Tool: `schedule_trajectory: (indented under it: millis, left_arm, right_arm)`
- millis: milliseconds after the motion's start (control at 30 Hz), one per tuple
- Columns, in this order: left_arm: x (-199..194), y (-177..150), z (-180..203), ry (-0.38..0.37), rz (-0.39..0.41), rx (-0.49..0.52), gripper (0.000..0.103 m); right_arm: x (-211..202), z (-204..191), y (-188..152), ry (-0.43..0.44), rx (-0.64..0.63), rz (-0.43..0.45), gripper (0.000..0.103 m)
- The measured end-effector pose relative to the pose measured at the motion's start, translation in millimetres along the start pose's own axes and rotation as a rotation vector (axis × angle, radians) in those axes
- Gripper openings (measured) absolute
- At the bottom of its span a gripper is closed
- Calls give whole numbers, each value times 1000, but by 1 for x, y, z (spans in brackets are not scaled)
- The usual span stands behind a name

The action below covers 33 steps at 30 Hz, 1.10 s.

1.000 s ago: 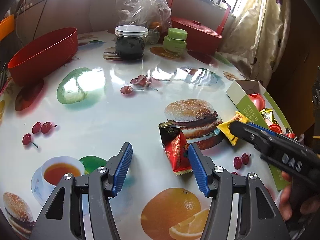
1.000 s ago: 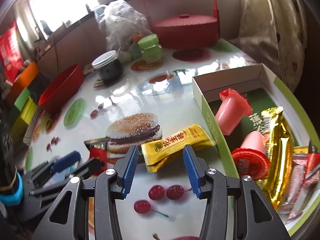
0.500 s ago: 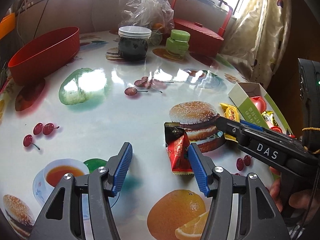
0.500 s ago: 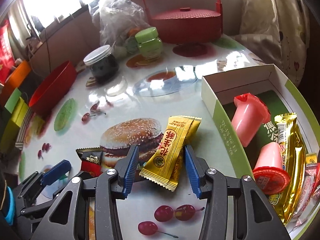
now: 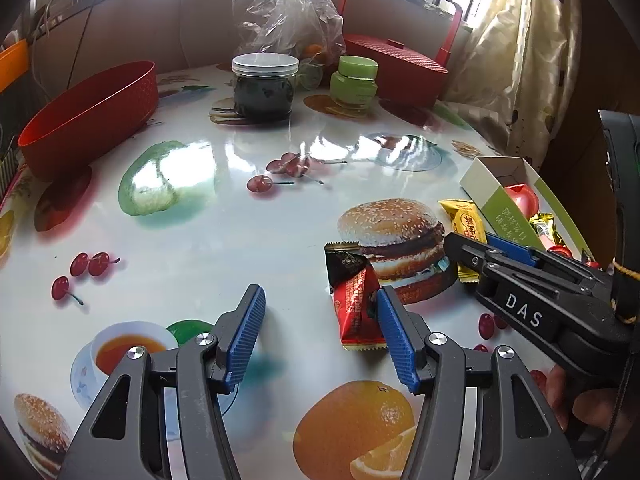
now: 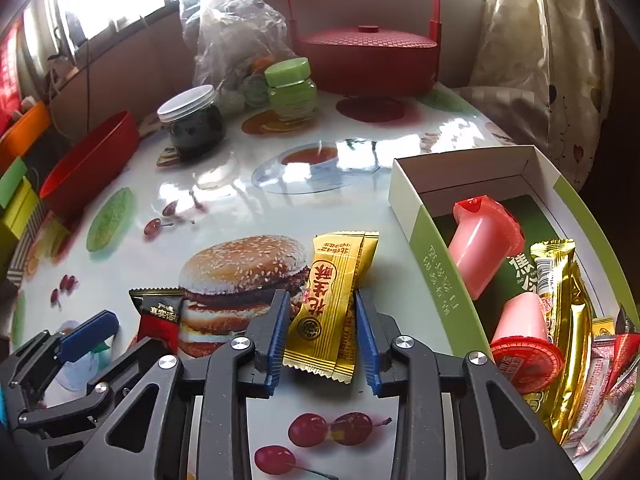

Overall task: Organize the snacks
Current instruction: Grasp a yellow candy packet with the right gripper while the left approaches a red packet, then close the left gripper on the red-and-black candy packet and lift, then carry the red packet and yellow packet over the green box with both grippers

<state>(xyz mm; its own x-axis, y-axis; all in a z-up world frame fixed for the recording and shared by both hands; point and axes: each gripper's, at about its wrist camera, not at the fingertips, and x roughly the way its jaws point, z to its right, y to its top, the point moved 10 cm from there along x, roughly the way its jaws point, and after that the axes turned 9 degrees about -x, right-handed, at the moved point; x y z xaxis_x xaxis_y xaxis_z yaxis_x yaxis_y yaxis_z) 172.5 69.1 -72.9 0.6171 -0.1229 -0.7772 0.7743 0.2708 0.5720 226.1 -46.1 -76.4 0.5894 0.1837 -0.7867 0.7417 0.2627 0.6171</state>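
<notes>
A yellow snack packet (image 6: 332, 300) lies lengthwise on the printed tablecloth between the fingers of my right gripper (image 6: 322, 296). The jaws are closing and their blue pads touch both edges of the wrapper. From the left wrist view the same packet (image 5: 466, 224) pokes out past the right gripper (image 5: 472, 246). A red and black snack packet (image 5: 354, 304) lies flat by the right fingertip of my left gripper (image 5: 320, 294), which is open and holds nothing. The green and white box (image 6: 440, 280) to the right holds pink jelly cups (image 6: 480, 244) and gold wrapped snacks (image 6: 568, 320).
At the far left stands a red oval bowl (image 5: 88, 120). At the back are a dark jar with a white lid (image 5: 264, 88), a green jar (image 5: 354, 84), a crumpled plastic bag (image 5: 288, 12) and a red handled basket (image 5: 396, 68). A curtain hangs beyond the table's right edge.
The right gripper's jaws have narrowed onto the yellow packet, which now lies lengthwise between them instead of crosswise. The left gripper has not moved.
</notes>
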Motion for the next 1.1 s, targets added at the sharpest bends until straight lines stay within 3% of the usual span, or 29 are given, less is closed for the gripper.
schedule_trajectory:
  millis: [33,100,167,433,500,700,833,900,1100]
  left_arm:
    - [0,0,0,-2,0,1,58]
    - [-1,-1,3,-21,-3,2,42]
    - [-1,-2,8,-47,-11,3,36]
    - [3,1,14,-82,-25,-39,36]
    - [5,3,15,-69,-25,-32,41]
    - [12,6,20,19,-11,29,42]
    - [12,7,20,22,3,41,42]
    - [12,8,18,26,6,38,28]
    - [10,8,15,15,10,23,26]
  right_arm:
    - [0,0,0,-2,-4,1,30]
    - [-1,-1,-1,-5,-12,5,29]
    - [-3,-2,-1,-3,-16,9,27]
    - [-6,-4,-4,10,-15,14,26]
    - [-6,-4,-4,13,-15,16,26]
    - [-8,-5,-5,23,-10,18,26]
    - [-10,-5,-6,27,-5,19,26]
    - [-11,-5,-7,29,-4,20,26]
    - [-14,-4,-8,30,2,25,25]
